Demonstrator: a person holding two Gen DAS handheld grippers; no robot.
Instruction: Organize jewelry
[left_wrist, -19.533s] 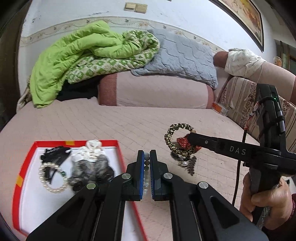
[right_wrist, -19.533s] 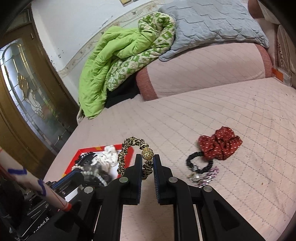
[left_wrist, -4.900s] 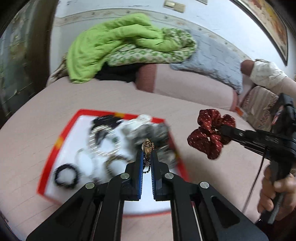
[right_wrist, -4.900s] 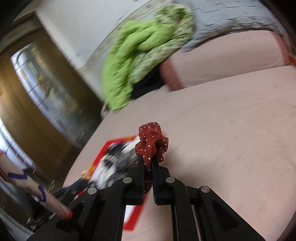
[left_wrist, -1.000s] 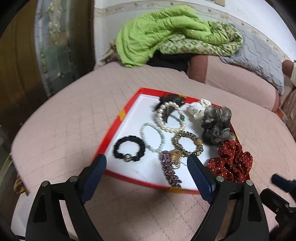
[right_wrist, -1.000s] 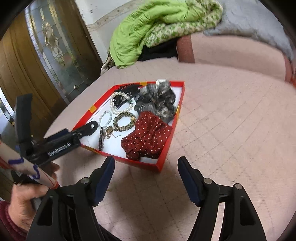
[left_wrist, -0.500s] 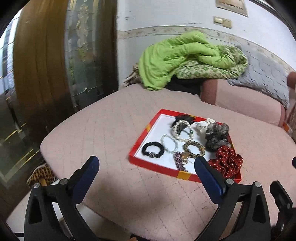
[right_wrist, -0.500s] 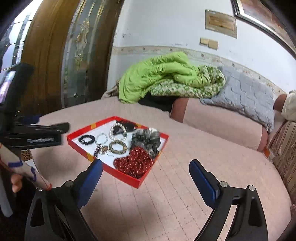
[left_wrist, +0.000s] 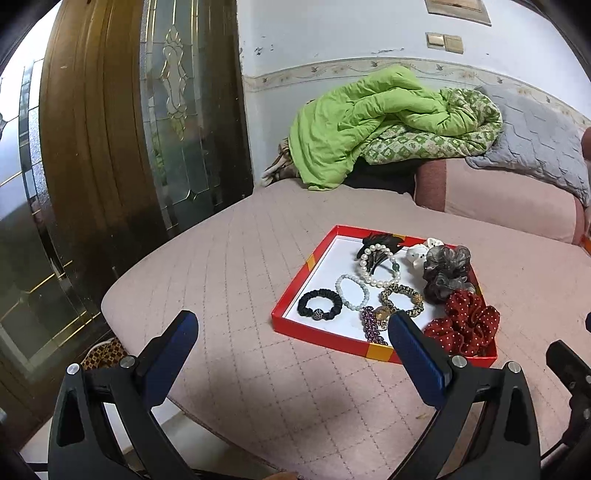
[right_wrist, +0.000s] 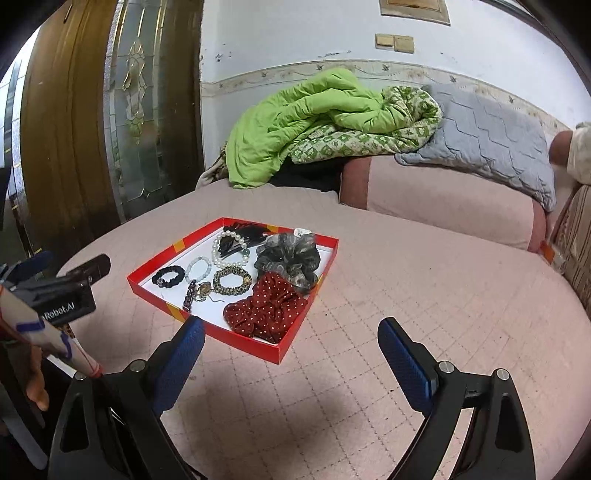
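Both hand-held grippers have drawn back from the red tray (left_wrist: 334, 341) since a second ago, so it now sits smaller and further off in each view. The left hand-held gripper (left_wrist: 291, 332) is spread wide and holds nothing; the right hand-held gripper (right_wrist: 291, 336) is just as wide and just as empty.

All the jewelry in view lies in the tray on the bed (right_wrist: 424, 295) — the black hair tie (left_wrist: 320, 303), the pearl bracelet (left_wrist: 377, 266), the small white bead bracelet (left_wrist: 352, 291), the leopard-print band (left_wrist: 402, 301), the purple beaded piece (left_wrist: 370, 324), the grey scrunchie (left_wrist: 445, 273) and the red dotted scrunchie (left_wrist: 463, 325). Sorting looks finished, as no piece shows loose on the quilt.

If anything is left, it is tidying: the red scrunchie presses against the tray's near corner, and a gentle nudge inward with one fingertip would settle it without shifting the light tray.

Room is generous to the right of the tray, where the quilt runs bare. To the left the bed edge (left_wrist: 155, 369) drops to the floor, near the glass door (left_wrist: 177, 122) — keep the left tool clear of it.
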